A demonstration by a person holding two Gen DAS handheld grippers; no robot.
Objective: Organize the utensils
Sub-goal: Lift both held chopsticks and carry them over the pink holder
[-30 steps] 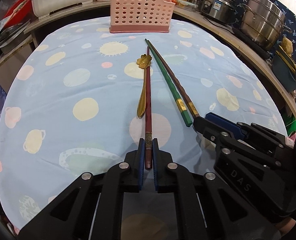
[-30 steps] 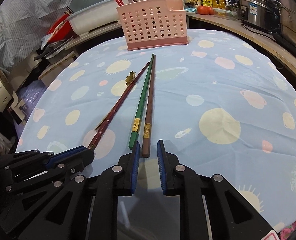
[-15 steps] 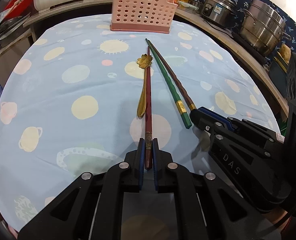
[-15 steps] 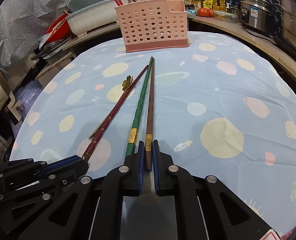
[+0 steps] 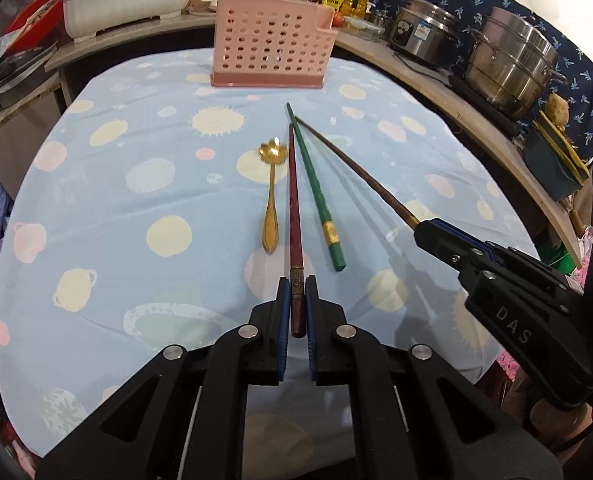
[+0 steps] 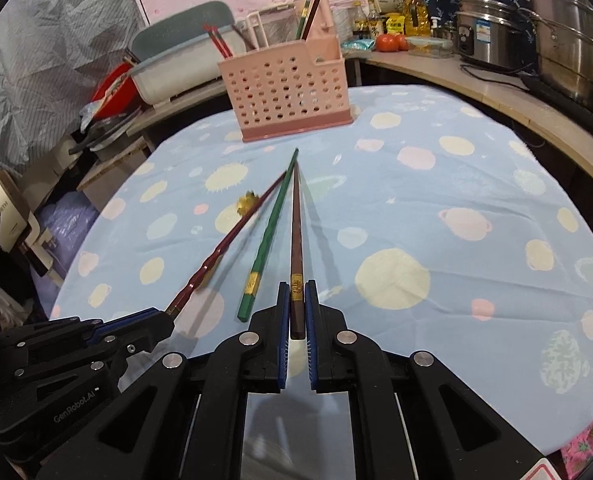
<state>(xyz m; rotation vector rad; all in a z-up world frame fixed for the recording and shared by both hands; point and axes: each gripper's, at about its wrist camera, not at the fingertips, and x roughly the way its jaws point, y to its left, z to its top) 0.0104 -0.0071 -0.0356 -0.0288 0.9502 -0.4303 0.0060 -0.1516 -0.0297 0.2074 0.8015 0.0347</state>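
Observation:
My left gripper [image 5: 295, 298] is shut on the thick end of a dark red chopstick [image 5: 294, 208], which is lifted off the cloth. My right gripper [image 6: 296, 300] is shut on the end of a brown chopstick [image 6: 295, 220], also raised. In the left wrist view the right gripper [image 5: 426, 232] holds the brown chopstick [image 5: 356, 164] at the right. A green chopstick [image 5: 316, 188] lies flat between them. A gold flower-headed spoon [image 5: 271, 196] lies just left of the red chopstick. The pink perforated utensil holder [image 5: 270, 42] stands at the far edge.
A round table with a light blue spotted cloth [image 5: 108, 216]. Behind it a curved counter carries steel pots [image 5: 508, 64], a rice cooker [image 5: 424, 36], bottles and a white basin [image 5: 128, 4]. More chopsticks stand in the holder [image 6: 286, 88].
The right gripper closed on the brown chopstick, then lifted it. The left gripper raised the red chopstick off the spoon. Both views pulled back and upward.

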